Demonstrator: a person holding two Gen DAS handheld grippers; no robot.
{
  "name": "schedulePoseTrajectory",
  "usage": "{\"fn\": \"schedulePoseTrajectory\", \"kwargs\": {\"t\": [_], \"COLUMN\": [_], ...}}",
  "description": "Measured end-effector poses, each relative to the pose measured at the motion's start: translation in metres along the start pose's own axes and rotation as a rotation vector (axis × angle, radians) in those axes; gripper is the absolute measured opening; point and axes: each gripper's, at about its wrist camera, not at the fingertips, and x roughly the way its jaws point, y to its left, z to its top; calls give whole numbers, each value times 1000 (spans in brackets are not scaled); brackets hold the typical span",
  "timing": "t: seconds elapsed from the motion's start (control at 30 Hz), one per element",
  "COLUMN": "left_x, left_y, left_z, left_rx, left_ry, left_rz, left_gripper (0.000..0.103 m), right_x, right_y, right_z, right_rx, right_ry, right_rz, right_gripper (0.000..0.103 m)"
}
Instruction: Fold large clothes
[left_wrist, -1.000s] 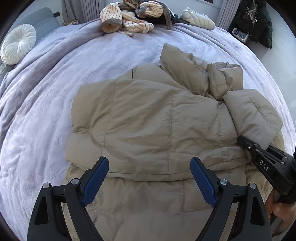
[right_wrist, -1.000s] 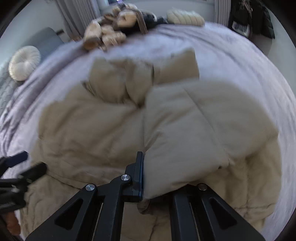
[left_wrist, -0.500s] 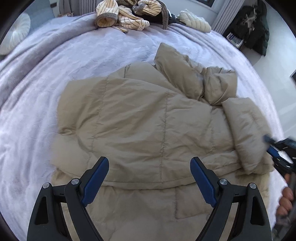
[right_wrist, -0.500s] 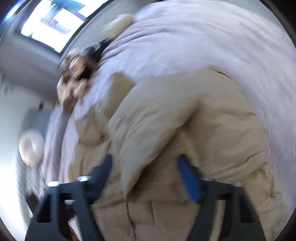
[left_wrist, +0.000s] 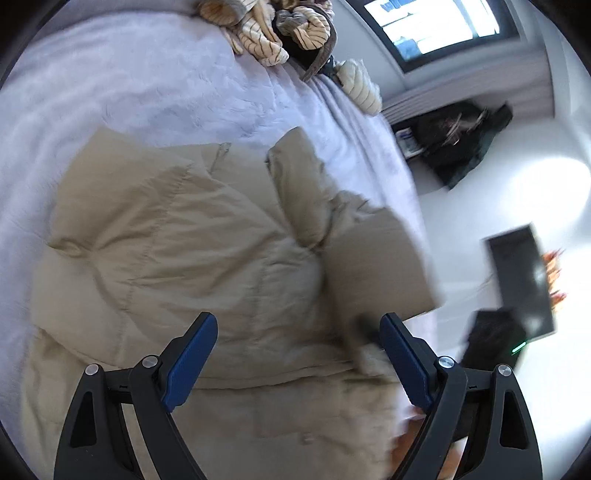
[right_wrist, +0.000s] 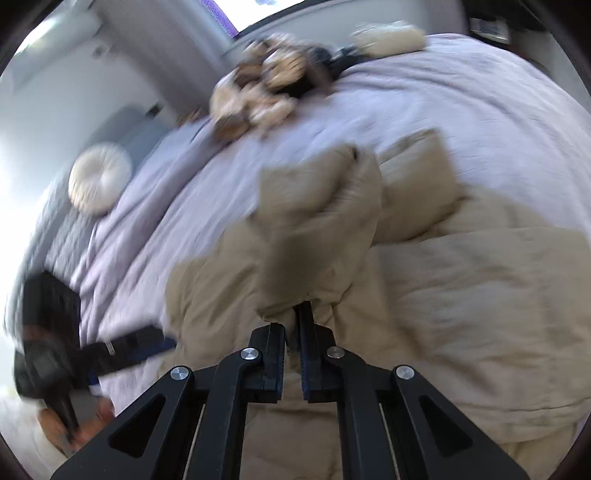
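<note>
A large beige puffer jacket (left_wrist: 177, 240) lies spread on the lilac bed cover (left_wrist: 110, 81), its left sleeve folded across the body. My left gripper (left_wrist: 297, 354) is open and empty, hovering over the jacket's lower part. My right gripper (right_wrist: 298, 325) is shut on a fold of the jacket's right sleeve (right_wrist: 314, 229) and holds it lifted above the jacket body (right_wrist: 480, 295). The lifted sleeve shows blurred in the left wrist view (left_wrist: 373, 266). The left gripper also shows blurred at the left of the right wrist view (right_wrist: 122, 350).
A pile of striped and dark clothes (left_wrist: 273, 29) and a cream knit item (left_wrist: 360, 86) lie at the far end of the bed. A round white cushion (right_wrist: 99, 181) sits on a grey sofa at left. Dark clothes (left_wrist: 461, 144) hang right of the bed.
My right gripper opened, then shut on the right sleeve and lifted it toward the jacket's middle. My left gripper swung its view to the right and stayed open.
</note>
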Motion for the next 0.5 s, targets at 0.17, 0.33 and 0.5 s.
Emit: {"fn": "schedulePoseTrajectory", "kwargs": {"t": [0.17, 0.33, 0.5], "left_x": [10, 33, 65], "left_y": [6, 9, 10], "left_z": [7, 7, 6], "left_rx": [-23, -15, 34], "left_ry": [56, 135, 193], "left_rz": [-76, -67, 88], "left_gripper": [90, 90, 90], "right_x": [33, 16, -27], "right_y": [17, 12, -28], "right_z": [-14, -31, -55], "right_rx": [-28, 1, 61], "right_ry": [137, 149, 150], "right_rz": [-26, 2, -33], "right_gripper": [22, 76, 76]}}
